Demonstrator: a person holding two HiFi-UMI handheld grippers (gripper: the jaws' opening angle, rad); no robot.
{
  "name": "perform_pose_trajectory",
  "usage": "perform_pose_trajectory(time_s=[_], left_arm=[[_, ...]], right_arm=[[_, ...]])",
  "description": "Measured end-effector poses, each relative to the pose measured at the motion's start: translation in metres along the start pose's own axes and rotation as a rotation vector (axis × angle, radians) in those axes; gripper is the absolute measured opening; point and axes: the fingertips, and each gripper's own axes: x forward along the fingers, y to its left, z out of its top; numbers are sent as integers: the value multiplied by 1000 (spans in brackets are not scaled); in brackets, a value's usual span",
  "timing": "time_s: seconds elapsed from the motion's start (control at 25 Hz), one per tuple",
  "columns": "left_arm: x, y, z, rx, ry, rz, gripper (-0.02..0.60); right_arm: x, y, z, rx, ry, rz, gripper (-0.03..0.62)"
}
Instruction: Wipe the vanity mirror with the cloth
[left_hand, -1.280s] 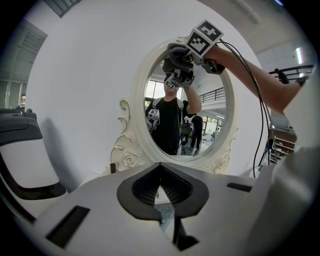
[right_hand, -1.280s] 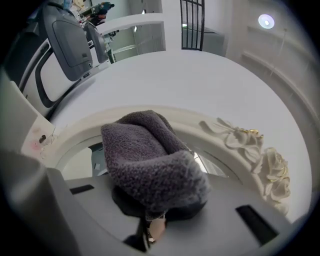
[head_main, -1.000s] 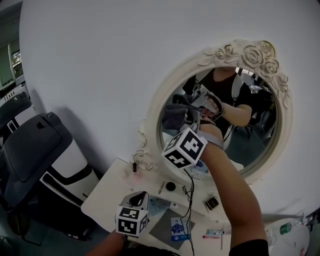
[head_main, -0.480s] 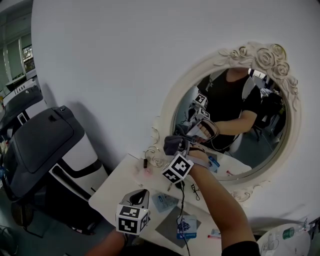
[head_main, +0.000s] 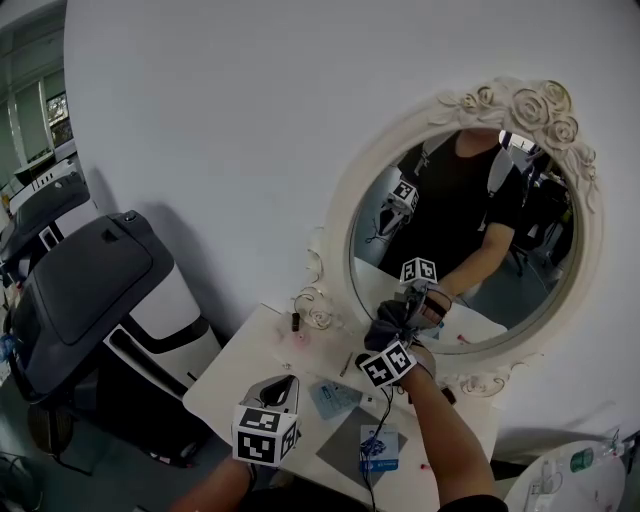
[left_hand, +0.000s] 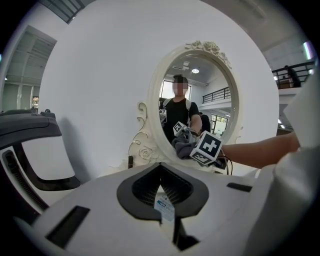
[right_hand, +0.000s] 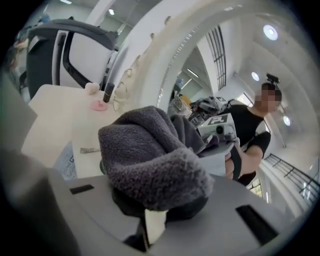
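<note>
Vanity mirror (head_main: 470, 200), an oval glass in a white frame with moulded roses on top, stands at the far edge of the white worktop (head_main: 250, 365), against a pale wall. The grey fleecy cloth (head_main: 390, 320) is bunched against the lower left of the glass, just above the frame's bottom rim, where cloth and reflection meet. The right gripper (head_main: 396, 335) holds it. In the right gripper view its fingers are clamped on the cloth (right_hand: 150, 165), which bulges up over them and covers their tips. The person's bare right forearm (head_main: 440, 430) reaches across the worktop from the near edge toward the mirror. The glass reflects a person in a dark top. The left gripper (head_main: 282, 388) hangs over the near left corner of the worktop, well apart from the mirror. Its fingers (left_hand: 90, 200) are closed together with nothing between them. A small dark bottle (head_main: 296, 321) and a pink thing (head_main: 300, 338) sit near the far left corner, just beside the frame's scrollwork. A pale paper (head_main: 335, 398) lies mid-worktop. Toward the near edge a blue card (head_main: 380, 447) rests on a grey sheet (head_main: 345, 450). A black-and-white machine (head_main: 90, 290) stands on the floor off the worktop's left edge.
</note>
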Motion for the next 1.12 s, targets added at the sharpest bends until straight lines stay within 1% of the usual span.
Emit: perform_pose_trajectory(time_s=[0.12,0.24,0.4,0.48,0.56,0.64,0.8,0.96,1.04,1.12], left_arm=[[6,-13,2,20,5,-34,3],[12,-29,7,41,0,-72,3],[18,-45,9,57,1,-112,3],[23,-53,9,66,7,-135,3],[28,-65,9,77,11,-162,3],[33,-79,11,91,11,-194,3],[39,-104,19,113,-3,-246,3],[42,-120,25,120,-17,-281,3],[43,-126,27,127,-24,-291,3],[45,-130,30,136,-34,-299,3]], right_arm=[[-2,-15,-39,103,42,-13,35],[-11,-35,-71,150,77,-58,36],[-35,-73,-109,214,97,-185,37],[-53,-91,-118,269,71,-241,37],[-77,-103,-117,331,10,-277,37],[-106,-112,-110,396,-79,-305,35],[-172,-116,-88,551,-318,-326,36],[-228,-102,-73,742,-575,-322,37],[-245,-88,-76,829,-659,-313,37],[-253,-69,-79,876,-702,-294,37]])
